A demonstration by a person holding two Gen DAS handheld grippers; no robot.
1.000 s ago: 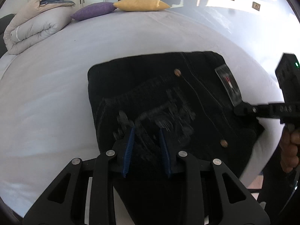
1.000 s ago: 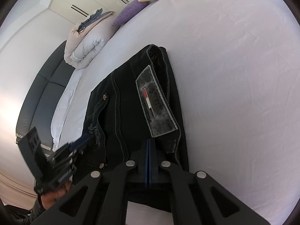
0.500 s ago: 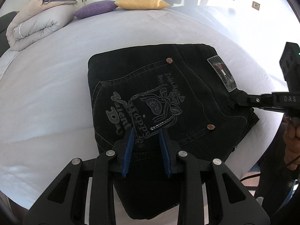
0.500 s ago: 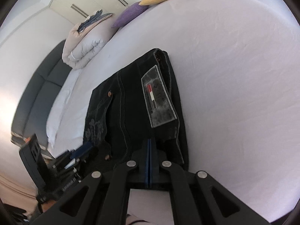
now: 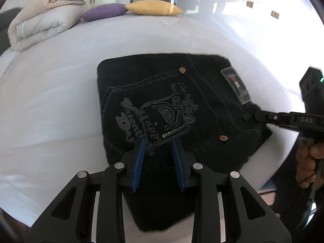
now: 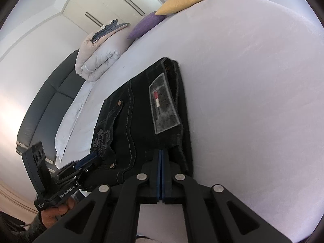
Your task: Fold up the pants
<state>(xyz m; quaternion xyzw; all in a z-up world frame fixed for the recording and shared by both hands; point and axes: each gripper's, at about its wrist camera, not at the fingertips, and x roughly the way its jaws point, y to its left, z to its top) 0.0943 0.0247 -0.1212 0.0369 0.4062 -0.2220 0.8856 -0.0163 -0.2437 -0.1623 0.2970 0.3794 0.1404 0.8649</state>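
Up close, left gripper [image 5: 158, 143] w/ blue-padded jaws stands partly open over the near edge of the folded black denim pants [image 5: 162, 93]; whether the pads pinch any cloth can't be told from either view. Right gripper [image 6: 161, 151], jaws pressed fully together, has its tips at the waistband corner of the pants, just below the grey rectangular brand patch [image 6: 163, 107]; if cloth is caught between them can't be told. A hand [image 5: 307, 162] grips that tool's handle at the right edge of the left-wrist view, and another hand [image 6: 54, 212] holds the left tool low in the right-wrist view.

Pants lie as a compact square near the front edge of the white-sheeted bed [image 5: 50, 101], back pocket w/ grey embroidered lettering [image 5: 158, 117] facing up, copper rivets at the pocket corners.

Further back, a rolled beige-and-white duvet [image 5: 40, 28] sits at the far left of the bed, w/ a purple cushion [image 5: 103, 12] touching a yellow cushion [image 5: 154, 9] beside it. Beyond: white wardrobe doors [image 6: 105, 6] and a dark padded headboard [image 6: 46, 103].
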